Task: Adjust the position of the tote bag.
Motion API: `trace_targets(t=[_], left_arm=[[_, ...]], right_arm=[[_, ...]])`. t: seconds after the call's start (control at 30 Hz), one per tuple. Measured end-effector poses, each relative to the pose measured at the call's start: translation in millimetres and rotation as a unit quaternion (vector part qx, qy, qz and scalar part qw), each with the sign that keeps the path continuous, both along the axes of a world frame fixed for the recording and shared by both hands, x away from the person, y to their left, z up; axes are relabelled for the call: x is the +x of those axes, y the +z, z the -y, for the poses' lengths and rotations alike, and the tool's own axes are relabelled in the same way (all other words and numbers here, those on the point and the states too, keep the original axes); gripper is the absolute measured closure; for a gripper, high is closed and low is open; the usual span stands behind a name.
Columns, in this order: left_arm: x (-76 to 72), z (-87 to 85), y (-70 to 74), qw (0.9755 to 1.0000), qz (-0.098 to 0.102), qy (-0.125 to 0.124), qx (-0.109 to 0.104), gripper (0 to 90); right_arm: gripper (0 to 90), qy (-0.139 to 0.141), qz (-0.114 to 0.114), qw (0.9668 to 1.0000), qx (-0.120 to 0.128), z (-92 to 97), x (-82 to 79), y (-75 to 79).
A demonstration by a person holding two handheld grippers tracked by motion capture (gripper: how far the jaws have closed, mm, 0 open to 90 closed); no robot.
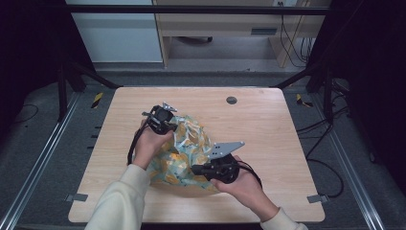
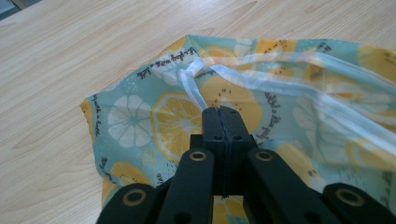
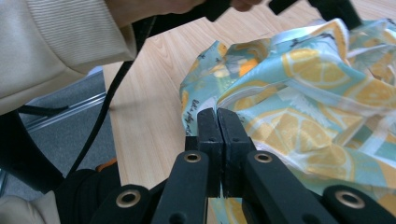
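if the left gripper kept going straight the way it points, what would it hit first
Probably the translucent ribbon it seems to pinch already, then the lemon-print bag just beyond its shut left gripper; depth is unclear.

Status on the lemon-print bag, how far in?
Done: both tools are clamped on. The left tool is shut on the white drawstring of the lemon-print bag; the right tool is shut on a fold of its fabric. In hand: bag held crumpled on the table. Left: likely pulling the drawstring tight.

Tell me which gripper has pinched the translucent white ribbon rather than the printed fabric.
The left gripper: its shut jaws clamp the white ribbon running along the lemon-print cloth. The right gripper is shut on the cloth's edge instead.
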State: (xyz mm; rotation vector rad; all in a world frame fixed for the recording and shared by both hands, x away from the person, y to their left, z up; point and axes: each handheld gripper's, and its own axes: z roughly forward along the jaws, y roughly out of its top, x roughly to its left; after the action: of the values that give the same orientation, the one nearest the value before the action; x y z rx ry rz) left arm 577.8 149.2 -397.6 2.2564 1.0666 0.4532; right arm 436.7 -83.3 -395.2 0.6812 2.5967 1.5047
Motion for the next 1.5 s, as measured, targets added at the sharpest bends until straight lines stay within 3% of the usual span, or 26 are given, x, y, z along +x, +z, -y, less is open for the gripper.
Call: trace_targets(t=[0.43,0.67,1.0,1.23,1.4,1.5], left_arm=[[-42.2,-29.2,14.5,0.9986,0.036,-0.014,-0.037,90.0],[-73.1,-42.9,18.8,0.9955,0.061,-0.02,-0.069,90.0],[-124.6,-61.6,5.8,0.9925,0.08,-0.03,-0.087,90.0],[-155.8,-73.4,3.2,0.9891,0.096,-0.033,-0.106,90.0],[-173.2,-79.0,-2.5,0.9888,0.094,-0.037,-0.11,90.0],[-179.1,-82.3,-12.5,0.9907,0.081,-0.041,-0.101,90.0]], right_arm=[[89.2,0.006,0.003,1.0,0.005,5.4,-11.3,-0.6],[89.2,0.02,0.0,0.9998,0.006,1.4,-21.1,-3.2],[89.2,0.057,-0.01,0.9983,-0.013,-5.2,-38.2,-18.1],[89.2,0.072,-0.014,0.9971,-0.02,-1.4,-44.7,-23.2],[89.3,0.076,-0.017,0.9965,-0.03,4.1,-47.3,-28.0],[89.2,0.077,-0.024,0.9962,-0.035,9.0,-47.4,-33.0]])
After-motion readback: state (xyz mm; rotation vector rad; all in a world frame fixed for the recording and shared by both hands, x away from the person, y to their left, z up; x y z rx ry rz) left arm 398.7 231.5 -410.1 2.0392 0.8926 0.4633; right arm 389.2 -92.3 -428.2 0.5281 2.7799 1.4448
